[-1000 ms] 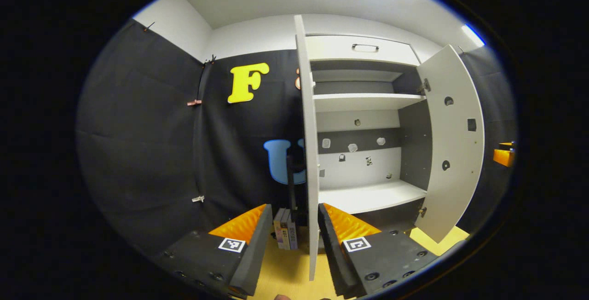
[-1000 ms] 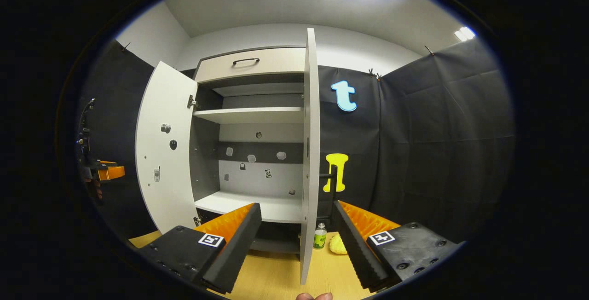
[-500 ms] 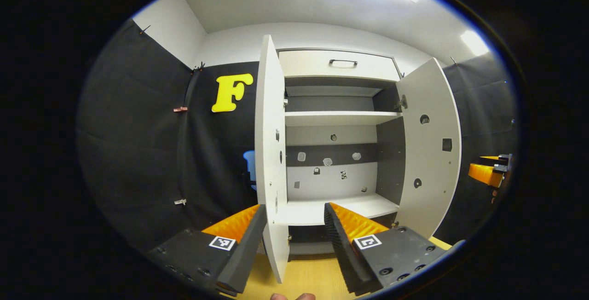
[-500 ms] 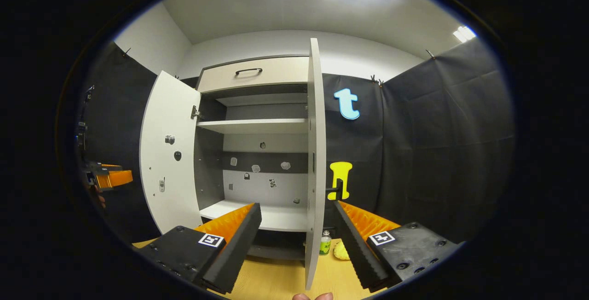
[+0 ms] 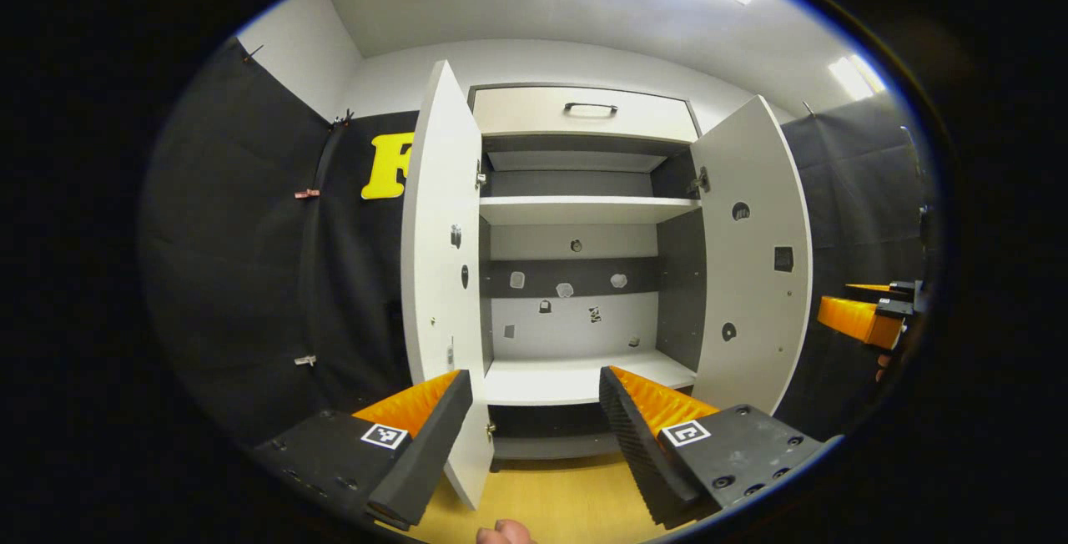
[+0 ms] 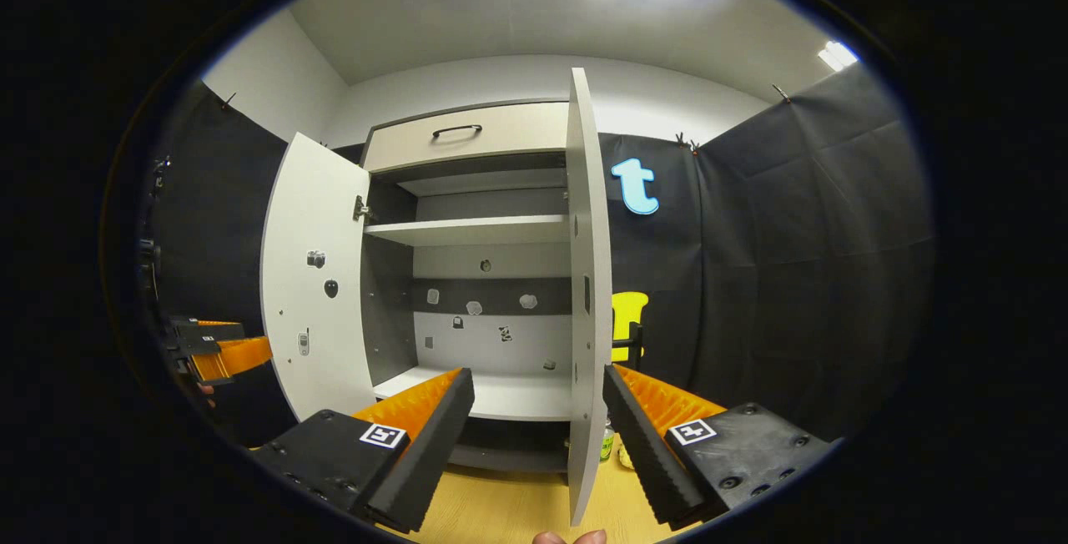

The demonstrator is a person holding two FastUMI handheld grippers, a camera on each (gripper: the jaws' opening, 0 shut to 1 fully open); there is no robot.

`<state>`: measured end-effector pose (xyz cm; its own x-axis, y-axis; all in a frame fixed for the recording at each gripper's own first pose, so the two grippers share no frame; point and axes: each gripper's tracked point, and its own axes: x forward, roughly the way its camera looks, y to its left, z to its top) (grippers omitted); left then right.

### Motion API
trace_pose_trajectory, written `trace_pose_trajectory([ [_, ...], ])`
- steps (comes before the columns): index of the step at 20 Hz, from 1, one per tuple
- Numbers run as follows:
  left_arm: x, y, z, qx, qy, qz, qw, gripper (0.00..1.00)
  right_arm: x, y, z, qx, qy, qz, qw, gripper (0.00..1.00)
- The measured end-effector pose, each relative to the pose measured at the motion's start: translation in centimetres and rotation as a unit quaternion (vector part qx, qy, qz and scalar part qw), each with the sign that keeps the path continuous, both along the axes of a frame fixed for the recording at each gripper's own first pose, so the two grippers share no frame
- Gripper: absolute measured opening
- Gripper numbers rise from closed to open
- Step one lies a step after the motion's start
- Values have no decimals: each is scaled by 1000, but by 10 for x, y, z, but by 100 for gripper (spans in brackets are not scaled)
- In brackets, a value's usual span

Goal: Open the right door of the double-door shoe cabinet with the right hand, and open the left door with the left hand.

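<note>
- Shoe cabinet (image 5: 584,110) — both doors are standing swung out, exposing the bare shelves; the opening looks done.
- Left gripper (image 5: 534,423) is hovering with jaws spread, gripping nothing, beside the left door (image 5: 438,277).
- Right gripper (image 6: 538,427) is straddling the right door's (image 6: 588,277) edge — fingers apart, not pressing.

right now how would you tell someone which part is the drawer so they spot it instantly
Start at the shoe cabinet, standing with both tall doors swung open. Look across its very top, above the upper shelf: the drawer is the wide pale panel there. It alone has a dark bar handle and stays closed.
</note>
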<state>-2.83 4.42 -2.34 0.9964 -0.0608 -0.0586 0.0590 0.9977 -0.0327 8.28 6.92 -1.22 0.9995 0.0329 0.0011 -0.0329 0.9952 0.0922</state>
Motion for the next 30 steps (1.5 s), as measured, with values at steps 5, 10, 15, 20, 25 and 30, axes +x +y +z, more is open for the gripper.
trace_pose_trajectory([
  [5, -3, -21, -3, -15, 3, -16, 1000, 95, 0, 0, -1, 1, 0, -4, 1000, 98],
  [10, -4, -28, 4, 11, -12, -19, 1000, 95, -1, -4, -3, 4, 3, -6, 1000, 98],
  [15, -4, -38, 1, 15, -8, -29, 999, 95, 0, -5, -7, 5, 7, -6, 1000, 98],
  [20, -2, -39, -2, 21, -4, -29, 999, 95, 1, -7, -9, 6, 10, -9, 1000, 98],
  [25, 0, -39, -2, 22, -4, -30, 999, 95, 2, -9, -9, 8, 10, -11, 1000, 98],
  [30, 2, -41, -4, 25, 0, -32, 999, 95, 3, -9, -8, 6, 10, -11, 1000, 98],
])
